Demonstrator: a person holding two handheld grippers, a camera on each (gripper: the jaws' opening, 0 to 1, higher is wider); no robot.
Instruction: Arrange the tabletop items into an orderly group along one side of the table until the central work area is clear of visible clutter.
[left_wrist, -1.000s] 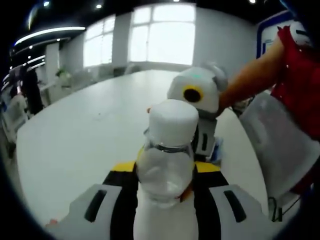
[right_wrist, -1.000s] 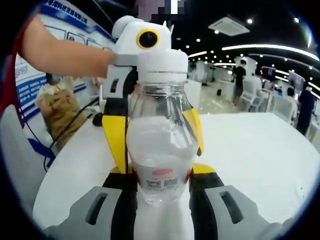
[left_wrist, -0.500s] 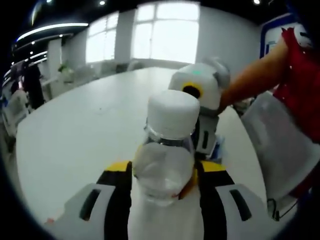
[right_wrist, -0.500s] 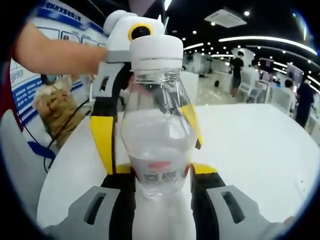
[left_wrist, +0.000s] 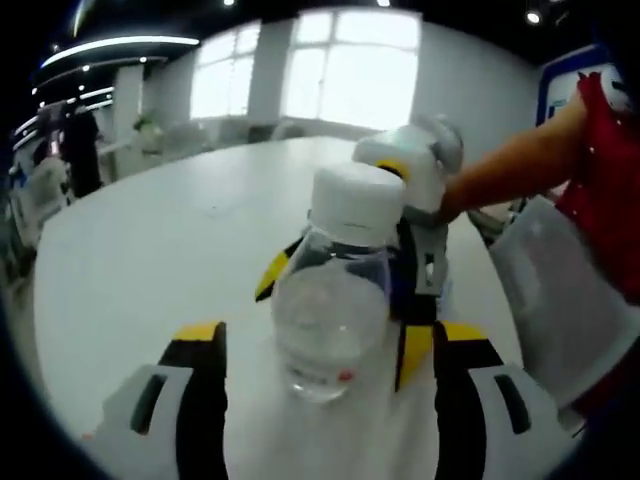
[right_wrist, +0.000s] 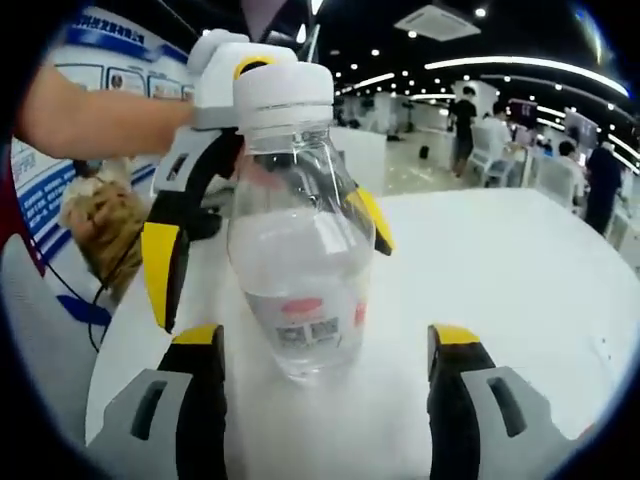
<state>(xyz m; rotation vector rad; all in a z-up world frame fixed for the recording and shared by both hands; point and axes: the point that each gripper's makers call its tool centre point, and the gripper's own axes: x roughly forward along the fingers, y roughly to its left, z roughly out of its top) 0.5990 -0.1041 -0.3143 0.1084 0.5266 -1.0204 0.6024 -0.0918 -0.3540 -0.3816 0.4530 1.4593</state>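
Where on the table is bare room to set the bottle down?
The white table is bare on the far side of the water bottle, toward the windows, and in the right gripper view beside the bottle, toward the seated people. It is crowded right around the bottle, between both grippers' jaws.

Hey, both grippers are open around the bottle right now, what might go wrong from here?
1. The bottle stands unheld on the table, between the open jaws of the left gripper and the right gripper. A jaw pulling back off-line may clip it and tip it.
2. The grippers face each other closely across the bottle, so their jaws might knock together.
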